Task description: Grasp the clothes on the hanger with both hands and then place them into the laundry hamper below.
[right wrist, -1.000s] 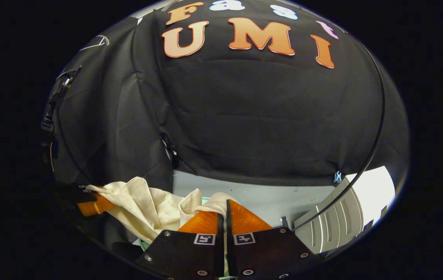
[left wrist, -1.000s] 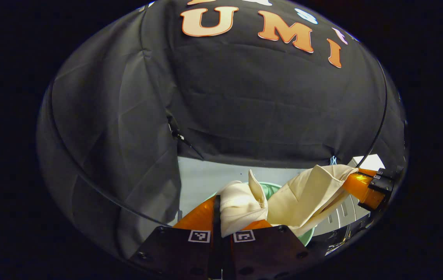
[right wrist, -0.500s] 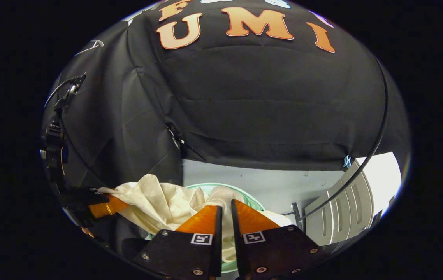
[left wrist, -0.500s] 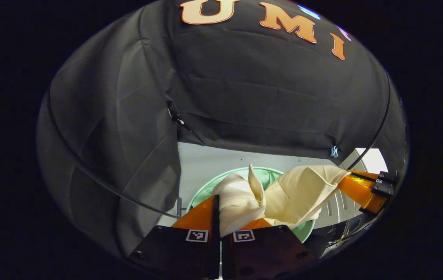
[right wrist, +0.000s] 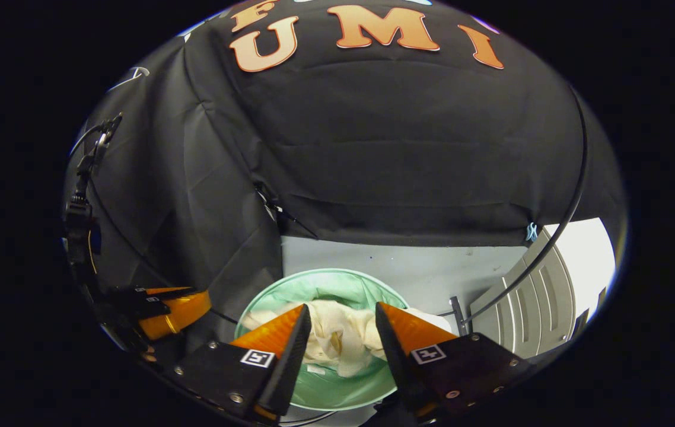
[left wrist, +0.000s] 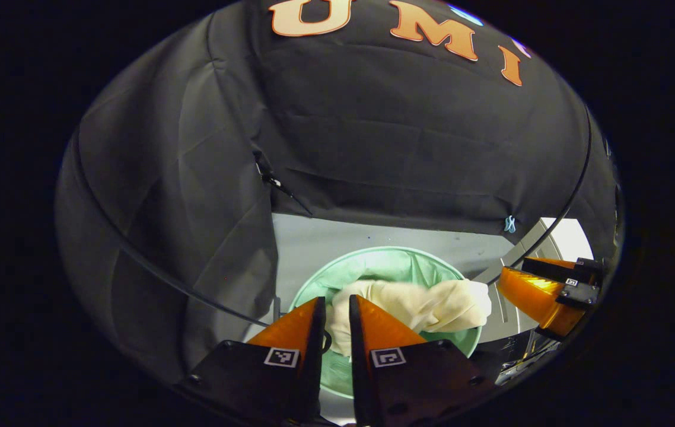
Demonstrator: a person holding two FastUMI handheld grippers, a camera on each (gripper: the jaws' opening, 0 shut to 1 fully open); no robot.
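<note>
My left gripper (left wrist: pixel 333 305) hangs above the laundry hamper (left wrist: pixel 382 264), its jaws parted by a narrow gap and holding nothing. The clothes (left wrist: pixel 417 302) — a cream, crumpled garment — lie inside the green hamper, one rounded fold riding up over the rim on the side nearer my other gripper. In the left gripper view, that other gripper (left wrist: pixel 542 283) sits off to the side by the hamper's edge, its fingers apart and bare.

In the right gripper view my right gripper (right wrist: pixel 340 317) has its jaws spread wide, nothing between them, and through the gap I see the clothes (right wrist: pixel 337 335) bunched in the hamper (right wrist: pixel 328 284), part of the cloth draped over the rim beside a thin metal post (right wrist: pixel 457 315). My left gripper (right wrist: pixel 174 305) shows farther off, apart from the garment. The hamper stands on a pale grey floor (right wrist: pixel 432 270) — the booth's black cloth wall (right wrist: pixel 403 148) hangs behind it.
</note>
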